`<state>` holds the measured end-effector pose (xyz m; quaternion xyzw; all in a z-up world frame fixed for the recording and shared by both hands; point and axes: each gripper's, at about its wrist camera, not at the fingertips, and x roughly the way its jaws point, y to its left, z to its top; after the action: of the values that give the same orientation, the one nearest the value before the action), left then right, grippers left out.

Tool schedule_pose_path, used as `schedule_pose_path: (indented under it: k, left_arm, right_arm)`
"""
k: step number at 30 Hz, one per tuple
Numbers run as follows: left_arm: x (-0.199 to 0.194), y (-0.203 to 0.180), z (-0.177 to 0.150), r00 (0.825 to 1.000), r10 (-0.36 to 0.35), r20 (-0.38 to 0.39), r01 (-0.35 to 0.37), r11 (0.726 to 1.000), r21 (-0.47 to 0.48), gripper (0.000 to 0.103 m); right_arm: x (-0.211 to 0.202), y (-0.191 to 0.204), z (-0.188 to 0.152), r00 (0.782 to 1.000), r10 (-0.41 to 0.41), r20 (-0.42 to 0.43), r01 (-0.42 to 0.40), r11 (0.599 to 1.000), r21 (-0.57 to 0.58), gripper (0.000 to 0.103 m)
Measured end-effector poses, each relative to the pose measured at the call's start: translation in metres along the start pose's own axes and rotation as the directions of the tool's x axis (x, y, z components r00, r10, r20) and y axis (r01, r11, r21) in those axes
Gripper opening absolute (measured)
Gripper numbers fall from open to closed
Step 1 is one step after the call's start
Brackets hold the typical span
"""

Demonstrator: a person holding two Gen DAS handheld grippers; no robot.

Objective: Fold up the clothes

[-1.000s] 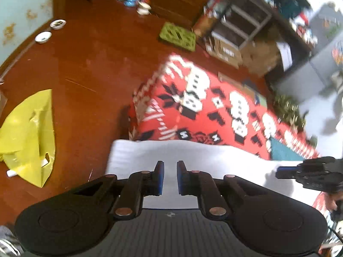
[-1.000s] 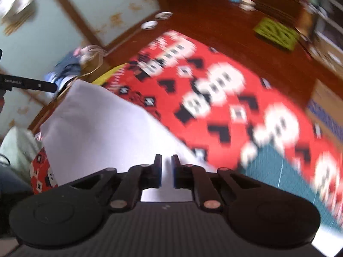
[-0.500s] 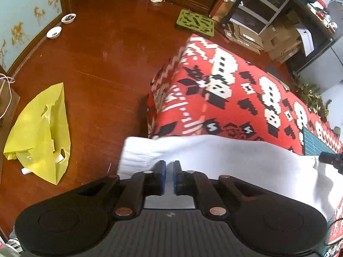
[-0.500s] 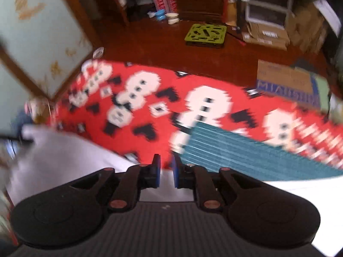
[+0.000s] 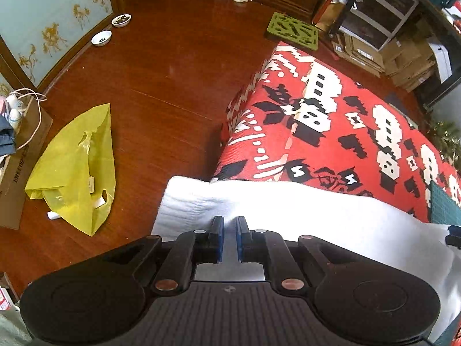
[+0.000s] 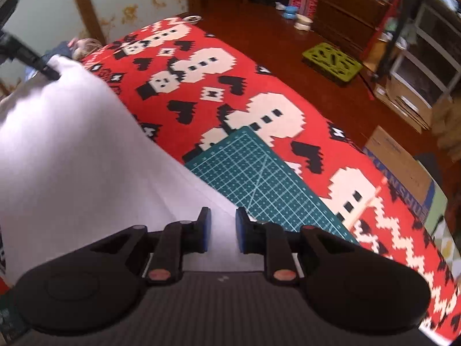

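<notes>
Two grippers over one white garment (image 5: 302,210), draped across a red patterned cloth (image 5: 331,127) that covers a table. Left gripper (image 5: 229,239): jaws narrow and opening, white fabric in the slim gap between the blue pads; can't tell whether the pads press on it. Garment's left edge hangs off the table corner over the wooden floor (image 5: 161,75). Right gripper (image 6: 222,238): jaws opening, moderate gap, white fabric between them, pads not visibly pressing on it. In the right wrist view the garment (image 6: 75,150) fills the lower left, its edge running diagonally, overlapping the corner of a green cutting mat (image 6: 259,178) lying on the red cloth (image 6: 201,92). Left gripper's tip shows at far left of that view, touching the garment's far corner.

Farther out, left view: yellow plastic bag (image 5: 77,167) on the floor, brown paper bag (image 5: 20,155) beside it at the left edge. Beyond: two small pet bowls (image 5: 111,28) by the wall, green perforated mat (image 5: 294,30) near the shelving, cardboard boxes (image 5: 403,57) at right. Right view is motion-blurred; cardboard box (image 6: 403,167) past the table edge.
</notes>
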<state>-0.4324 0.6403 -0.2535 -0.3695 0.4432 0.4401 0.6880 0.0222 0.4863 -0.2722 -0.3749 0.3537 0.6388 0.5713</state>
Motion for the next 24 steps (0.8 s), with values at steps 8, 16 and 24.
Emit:
schedule_pose_path:
  k: [8,16,24]
  left_arm:
    - [0.001,-0.002,0.003,0.998,0.055,0.005,-0.055,0.998,-0.009,0.006]
    - [-0.003,0.001,0.008,0.998,0.063,0.009,-0.062,0.998,-0.033,0.005]
    - [-0.010,-0.001,0.003,0.995,0.105,0.003,-0.105,0.994,-0.007,0.005]
  right_arm:
    - [-0.015,-0.017,0.007,0.996,0.011,0.085,-0.015,0.999,0.050,0.000]
    - [-0.008,-0.025,-0.004,0.995,-0.039,0.086,0.023,0.984,0.178,0.005]
    - [-0.076,-0.080,-0.083,0.972,-0.235,0.021,0.202,0.876,0.438,0.015]
